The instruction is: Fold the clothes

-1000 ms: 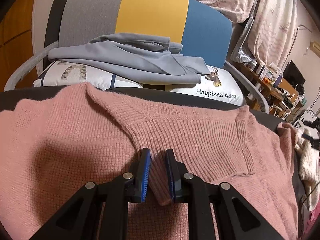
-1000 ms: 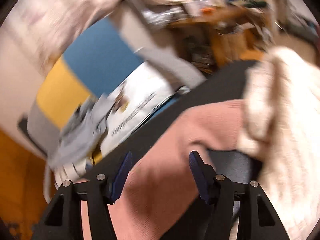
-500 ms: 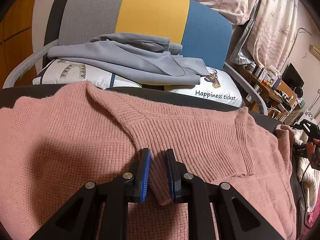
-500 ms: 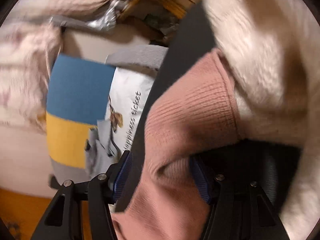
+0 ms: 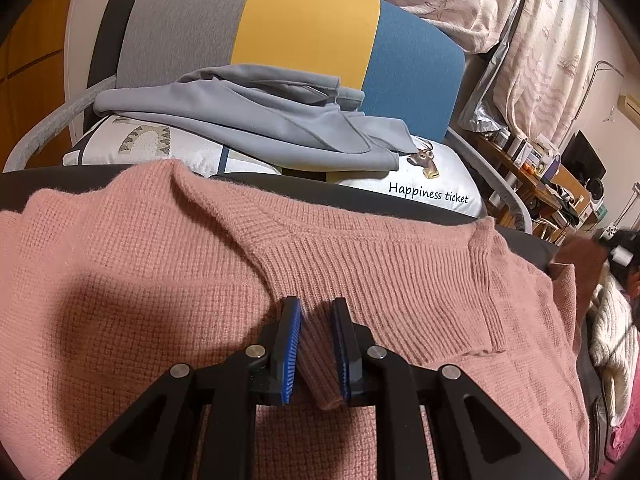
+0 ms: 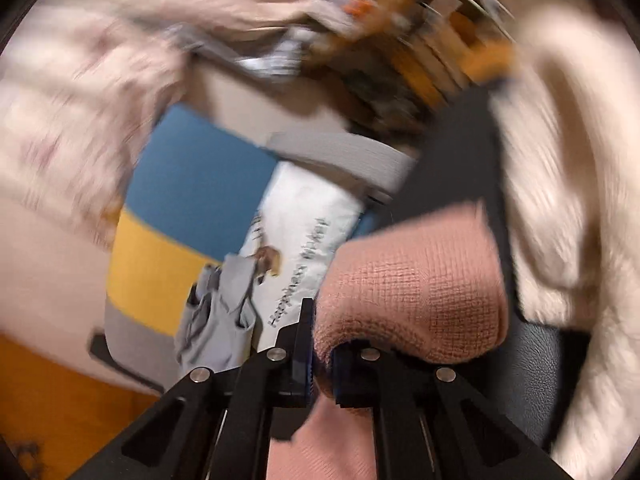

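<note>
A pink knit sweater (image 5: 140, 280) lies spread over a dark surface, its ribbed band running across the middle. My left gripper (image 5: 316, 312) is shut on a pinched fold of that ribbed band. In the blurred right wrist view my right gripper (image 6: 320, 336) is shut on a bunched part of the same pink sweater (image 6: 420, 284), which bulges over the right finger and hides it.
A chair with a grey, yellow and blue back (image 5: 304, 36) stands behind, holding a white cushion (image 5: 432, 192) and a folded grey garment (image 5: 256, 120). A cream fluffy garment (image 6: 560, 160) lies at the right. Cluttered shelves (image 5: 540, 168) stand far right.
My right gripper has closed from open onto the pink sweater's edge and swung about. My left gripper has kept its hold and hardly moved.
</note>
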Tool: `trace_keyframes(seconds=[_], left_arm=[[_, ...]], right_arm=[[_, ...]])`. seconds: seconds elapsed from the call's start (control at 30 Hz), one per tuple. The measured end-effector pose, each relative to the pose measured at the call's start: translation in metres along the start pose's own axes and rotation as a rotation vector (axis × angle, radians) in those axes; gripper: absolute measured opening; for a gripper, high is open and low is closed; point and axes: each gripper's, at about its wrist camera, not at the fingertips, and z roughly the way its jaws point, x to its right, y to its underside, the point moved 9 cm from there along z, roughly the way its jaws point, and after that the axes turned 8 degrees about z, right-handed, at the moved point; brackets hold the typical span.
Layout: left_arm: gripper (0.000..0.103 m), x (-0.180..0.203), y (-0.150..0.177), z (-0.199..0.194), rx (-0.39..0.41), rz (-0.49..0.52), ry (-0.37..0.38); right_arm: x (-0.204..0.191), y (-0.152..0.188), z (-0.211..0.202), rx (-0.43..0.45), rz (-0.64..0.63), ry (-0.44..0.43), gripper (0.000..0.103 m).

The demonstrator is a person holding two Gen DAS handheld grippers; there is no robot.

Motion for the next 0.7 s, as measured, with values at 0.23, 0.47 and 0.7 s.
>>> trace_keyframes(seconds=[0.23, 0.47, 0.7], left_arm=[[0.016, -0.001, 0.004, -0.025, 0.003, -0.058, 0.056], [0.02, 0.015, 0.044, -0.049, -0.04, -0.164, 0.197], [0.02, 0.028, 0.061, -0.058, -0.04, -0.137, 0.21]], right_arm=[[-0.141, 0.118, -0.037, -0.04, -0.486, -0.124, 0.007], [-0.165, 0.315, 0.003, -0.195, -0.947, -0.088, 0.007], [-0.112, 0.41, 0.036, -0.324, -1.133, 0.013, 0.008]])
